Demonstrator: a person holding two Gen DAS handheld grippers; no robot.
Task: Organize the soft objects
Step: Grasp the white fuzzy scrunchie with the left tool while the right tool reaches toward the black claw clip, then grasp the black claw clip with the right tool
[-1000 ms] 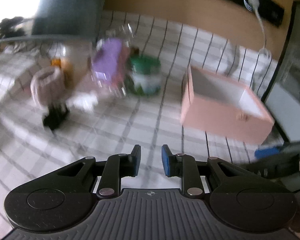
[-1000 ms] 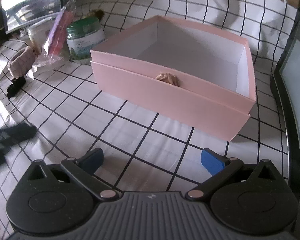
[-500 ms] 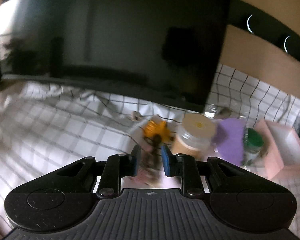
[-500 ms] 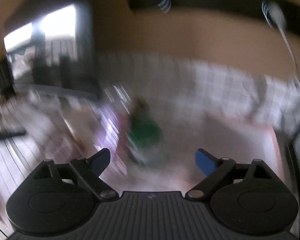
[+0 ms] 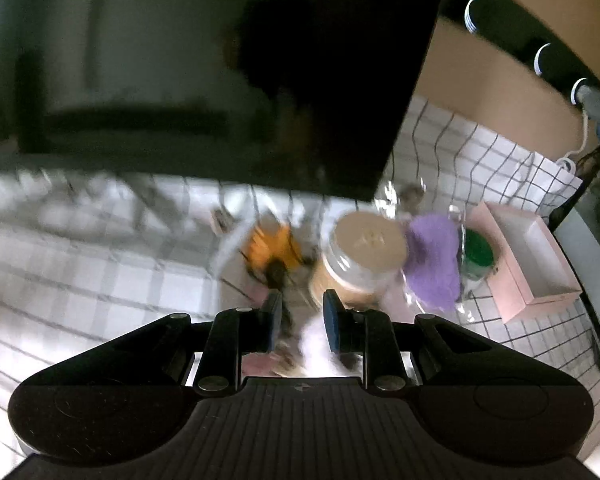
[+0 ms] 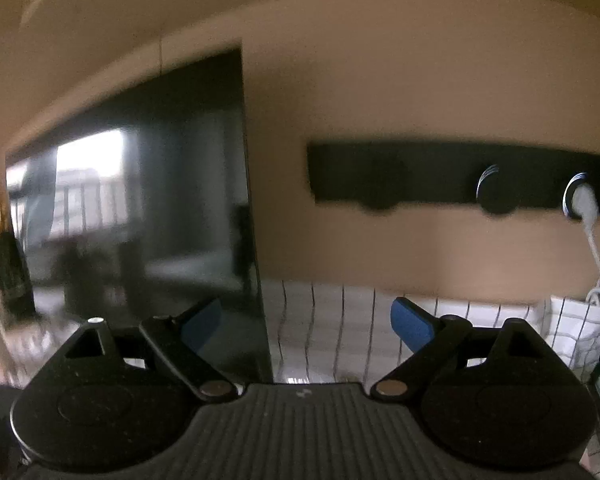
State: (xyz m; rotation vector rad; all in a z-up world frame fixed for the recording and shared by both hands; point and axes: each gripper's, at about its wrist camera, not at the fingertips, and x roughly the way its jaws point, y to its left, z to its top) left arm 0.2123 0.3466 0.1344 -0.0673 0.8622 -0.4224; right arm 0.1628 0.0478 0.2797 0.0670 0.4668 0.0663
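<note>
Soft things sit in a blurred cluster on the checked bench cloth (image 5: 452,152): an orange soft toy (image 5: 274,246), a purple fluffy item in clear wrap (image 5: 434,254), and something pale and pinkish, too smeared to name, under the left tool (image 5: 299,322). That tool's blue pads stand a little apart over the pile, and I can't tell whether they touch anything. Beside the toy stands a beige-lidded jar (image 5: 366,254), then a green-lidded jar (image 5: 478,258), then the open pink box (image 5: 526,264) at the right. The dark monitor (image 5: 204,68) looms behind. The right wrist view shows none of the pile: only wall, monitor and a black socket strip (image 6: 460,176), with the right tool (image 6: 306,322) spread wide and empty, having just narrowed slightly.
</note>
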